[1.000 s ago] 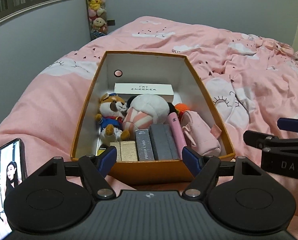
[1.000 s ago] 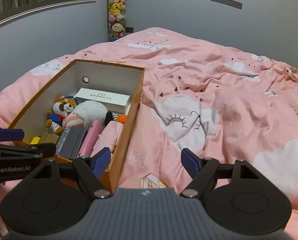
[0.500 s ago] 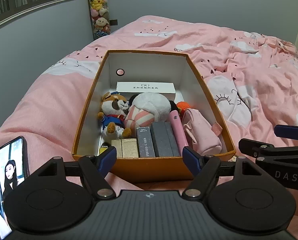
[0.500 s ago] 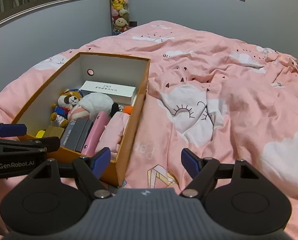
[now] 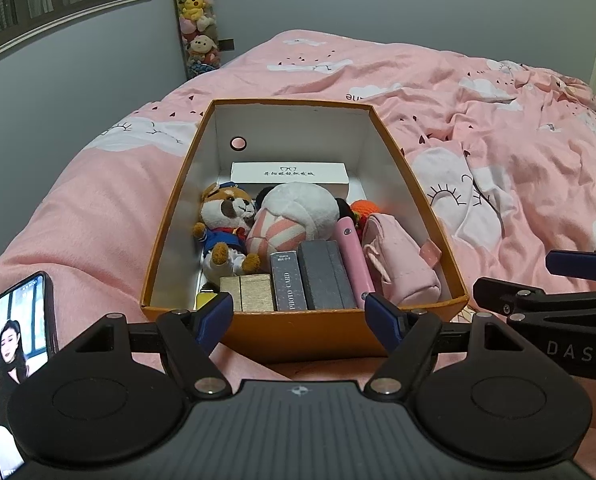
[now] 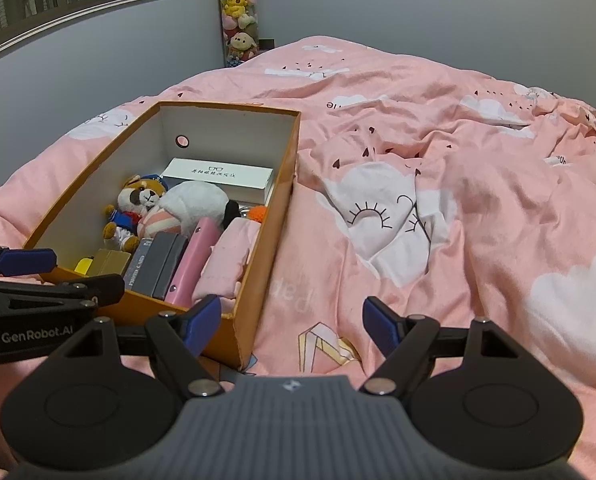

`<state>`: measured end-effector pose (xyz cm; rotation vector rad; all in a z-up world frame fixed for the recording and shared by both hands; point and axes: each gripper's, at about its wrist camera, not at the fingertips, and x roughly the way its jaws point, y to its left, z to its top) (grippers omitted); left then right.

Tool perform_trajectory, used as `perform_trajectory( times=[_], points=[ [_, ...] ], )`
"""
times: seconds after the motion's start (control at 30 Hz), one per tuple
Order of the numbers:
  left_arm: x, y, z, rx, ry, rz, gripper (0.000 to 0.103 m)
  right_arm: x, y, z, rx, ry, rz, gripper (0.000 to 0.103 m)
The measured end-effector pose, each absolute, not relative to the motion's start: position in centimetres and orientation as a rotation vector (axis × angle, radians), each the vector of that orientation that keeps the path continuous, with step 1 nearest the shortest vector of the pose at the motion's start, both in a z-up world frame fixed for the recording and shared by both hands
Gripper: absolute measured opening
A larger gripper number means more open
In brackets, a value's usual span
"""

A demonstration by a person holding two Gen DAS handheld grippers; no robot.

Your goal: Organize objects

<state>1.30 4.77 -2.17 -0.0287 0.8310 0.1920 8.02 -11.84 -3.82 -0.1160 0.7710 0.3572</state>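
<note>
With both the left hand-held gripper point(image 5: 299, 312) and right hand-held gripper point(image 6: 292, 318) released and empty before the packed orange box point(image 5: 298, 330) on the bed point(image 6: 458, 200), any withdrawal should probably clear its near rim.

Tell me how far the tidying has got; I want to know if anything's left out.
Mostly done: the orange box holds the plush dog, the pink pouch and the small boxes. Nothing is in hand; left gripper and right gripper have jaws open. A phone lies outside.
</note>
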Motion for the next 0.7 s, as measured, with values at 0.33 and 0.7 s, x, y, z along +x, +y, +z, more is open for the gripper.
perform_trajectory(
  times=[0.33, 0.7],
  points=[
    [1.29, 4.73, -2.2, -0.024, 0.831, 0.189, 0.088, 8.08, -11.78, -3.9, -0.116, 0.773, 0.357, 0.079],
    [1.32, 4.72, -2.16, -0.021, 0.83, 0.188, 0.088, 8.08, -11.7, -3.99, -0.115, 0.775, 0.357, 0.079]
  ],
)
